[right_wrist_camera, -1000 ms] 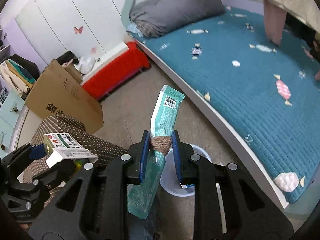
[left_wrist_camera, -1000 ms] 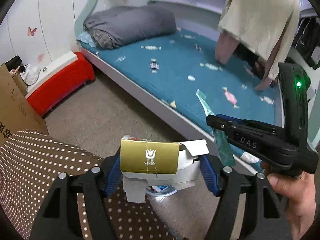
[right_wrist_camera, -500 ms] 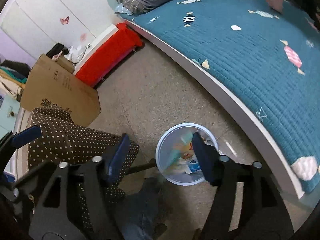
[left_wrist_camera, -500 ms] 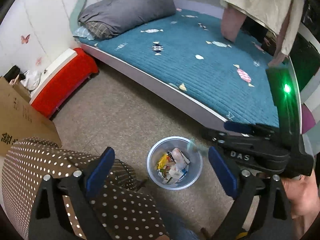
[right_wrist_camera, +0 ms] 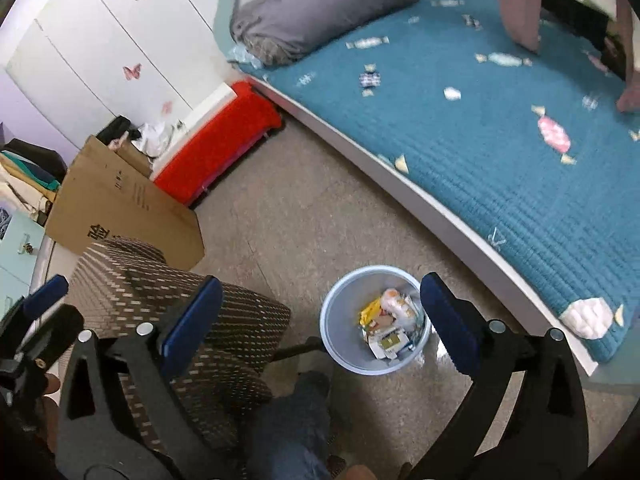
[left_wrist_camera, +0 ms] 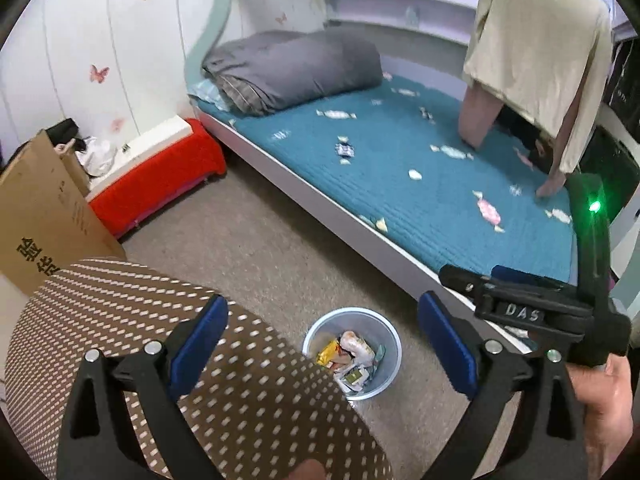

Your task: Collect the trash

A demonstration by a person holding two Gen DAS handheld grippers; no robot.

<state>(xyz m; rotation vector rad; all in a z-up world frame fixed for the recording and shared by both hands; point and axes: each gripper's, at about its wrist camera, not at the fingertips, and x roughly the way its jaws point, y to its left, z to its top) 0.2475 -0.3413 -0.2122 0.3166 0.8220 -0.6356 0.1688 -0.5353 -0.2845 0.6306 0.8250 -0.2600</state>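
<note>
Left wrist view: the left gripper [left_wrist_camera: 322,344] has its blue-padded fingers [left_wrist_camera: 198,344] spread wide, with nothing between them. Below and between them stands a pale blue trash bin [left_wrist_camera: 390,376] on the carpeted floor [left_wrist_camera: 256,248], close to the edge of the bed [left_wrist_camera: 400,184]. The bin contains trash [left_wrist_camera: 352,356]: a yellow packet, white wrappers and small cartons, lying loosely mixed. A brown polka-dot chair [left_wrist_camera: 224,392] fills the lower left, its edge overlapping the bin's near rim. The right gripper [left_wrist_camera: 516,304] enters from the right, held in a hand [left_wrist_camera: 608,396]; this view does not show how its fingers stand. A cardboard box [left_wrist_camera: 40,216] and a red stool [left_wrist_camera: 160,180] stand against the wall at left.

Right wrist view: the right gripper [right_wrist_camera: 320,312] also has its fingers [right_wrist_camera: 450,320] spread wide and empty. The trash bin [right_wrist_camera: 340,336] sits on the floor [right_wrist_camera: 320,216] between them, nearer the right finger, with the trash [right_wrist_camera: 390,328] piled inside. The polka-dot chair [right_wrist_camera: 160,292] is just beside the bin at left. One blue finger of the left gripper [right_wrist_camera: 46,292] shows at the far left edge. The bed [right_wrist_camera: 500,120] with its teal cover lies beyond, a grey folded duvet [right_wrist_camera: 320,8] at its head.
</note>
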